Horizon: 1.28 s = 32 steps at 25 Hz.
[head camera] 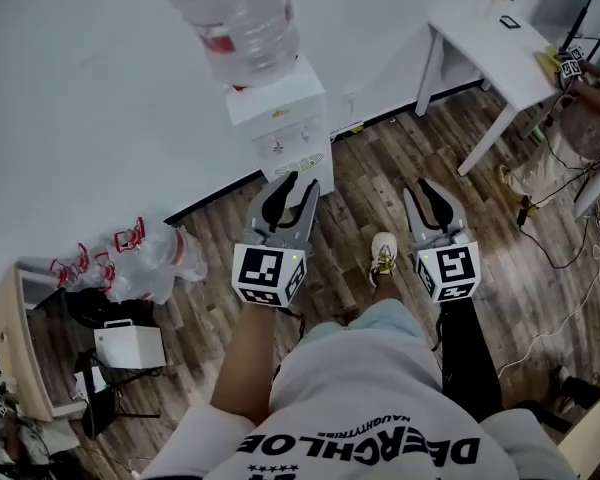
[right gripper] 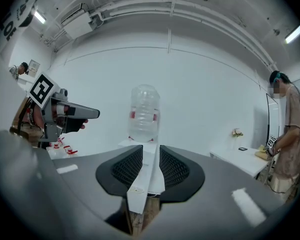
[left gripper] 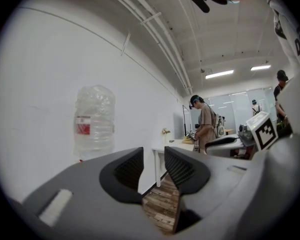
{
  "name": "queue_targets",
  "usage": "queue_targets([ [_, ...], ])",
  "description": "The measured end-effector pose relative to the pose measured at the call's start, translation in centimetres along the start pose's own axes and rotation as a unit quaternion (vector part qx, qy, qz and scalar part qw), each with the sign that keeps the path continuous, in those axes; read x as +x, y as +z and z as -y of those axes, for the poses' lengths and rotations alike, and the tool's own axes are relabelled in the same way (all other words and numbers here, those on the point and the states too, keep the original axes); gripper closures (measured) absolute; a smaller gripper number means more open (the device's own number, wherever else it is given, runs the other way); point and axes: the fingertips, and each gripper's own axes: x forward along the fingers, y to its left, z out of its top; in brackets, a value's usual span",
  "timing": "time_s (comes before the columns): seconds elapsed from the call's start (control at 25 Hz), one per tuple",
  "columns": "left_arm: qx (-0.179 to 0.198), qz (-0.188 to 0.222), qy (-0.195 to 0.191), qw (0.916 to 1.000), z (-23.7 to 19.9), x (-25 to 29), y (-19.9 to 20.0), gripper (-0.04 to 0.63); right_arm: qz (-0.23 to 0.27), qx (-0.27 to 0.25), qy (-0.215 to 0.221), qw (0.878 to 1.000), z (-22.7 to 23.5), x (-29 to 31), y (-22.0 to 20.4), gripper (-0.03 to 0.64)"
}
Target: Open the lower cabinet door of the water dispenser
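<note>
The fingers (left gripper: 127,171) of the left gripper (head camera: 298,182) stand apart with nothing between them; only the wood floor (head camera: 360,193) shows through the gap, low in the left gripper view. The right gripper (head camera: 430,190) also has its fingers (right gripper: 174,169) parted, by a narrower gap, and grips nothing. Through that gap, at the centre of the right gripper view, the white dispenser (right gripper: 144,176) is framed well beyond the tips.

In the head view both grippers are held side by side at mid-frame over the floor. The left one overlaps the foot of the dispenser and hides its lower door. The dispenser stands against the white wall (head camera: 80,88) at upper centre, with a clear bottle (head camera: 235,18) on top. Empty bottles (head camera: 150,258) lie at left. A white worktop (head camera: 490,43) fills the upper right, with another person (right gripper: 290,129) beside it.
</note>
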Motion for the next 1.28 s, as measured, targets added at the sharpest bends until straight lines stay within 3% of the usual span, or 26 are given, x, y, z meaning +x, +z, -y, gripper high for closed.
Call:
queue_targets([
  [0.6, 0.008, 0.018, 0.019, 0.9996, -2.3, 11.5, 1.0, 0.408, 0.015, -0.003, 0.026, 1.0, 7.9, 10.1, 0.1, 0.531],
  [1.28, -0.001, 0.014, 0.078, 0.9969, -8.1, 19.2, 2.2, 0.408, 0.008, -0.019, 0.099, 0.995, 11.1, 20.7, 1.4, 0.531],
])
